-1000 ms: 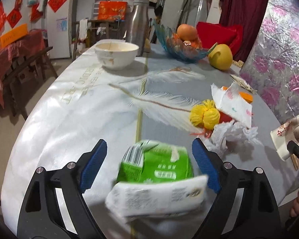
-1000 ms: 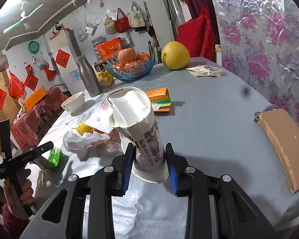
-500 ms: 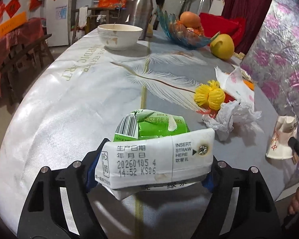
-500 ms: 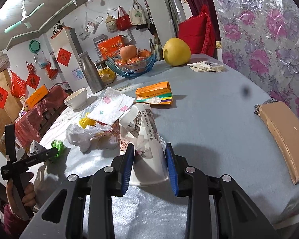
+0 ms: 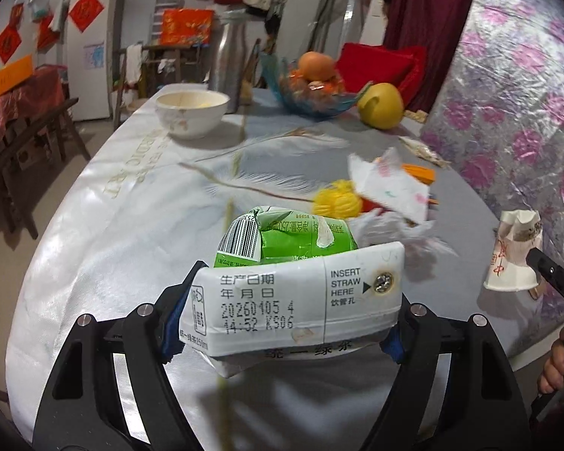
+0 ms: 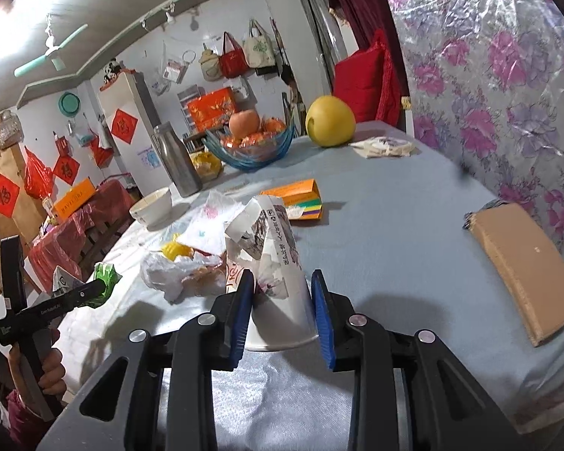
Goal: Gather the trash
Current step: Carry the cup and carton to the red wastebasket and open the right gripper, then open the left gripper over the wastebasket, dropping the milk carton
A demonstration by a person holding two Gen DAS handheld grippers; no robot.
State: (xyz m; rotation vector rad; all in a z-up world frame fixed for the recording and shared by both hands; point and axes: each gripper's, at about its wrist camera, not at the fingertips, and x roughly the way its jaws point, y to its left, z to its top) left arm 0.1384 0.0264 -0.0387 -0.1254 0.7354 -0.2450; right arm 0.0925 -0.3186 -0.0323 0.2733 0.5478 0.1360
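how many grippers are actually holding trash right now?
2. Left gripper is clamped on the green drink carton; right gripper is closed around the crushed paper cup standing on the table.

1. Between my left jaws: a green and white carton (image 5: 293, 278) with a black barcode and black print.
2. Between my right jaws: a white paper cup (image 6: 278, 282) with a grey-and-pink picture and red characters.
3. Beyond my left jaws: a yellow ball (image 5: 336, 203) beside white paper (image 5: 389, 188) with pink marks.
4. Under my jaws: a pale grey worktop (image 5: 124, 225) with a white feather pattern.
5. My jaw pads (image 6: 321, 315) are blue.
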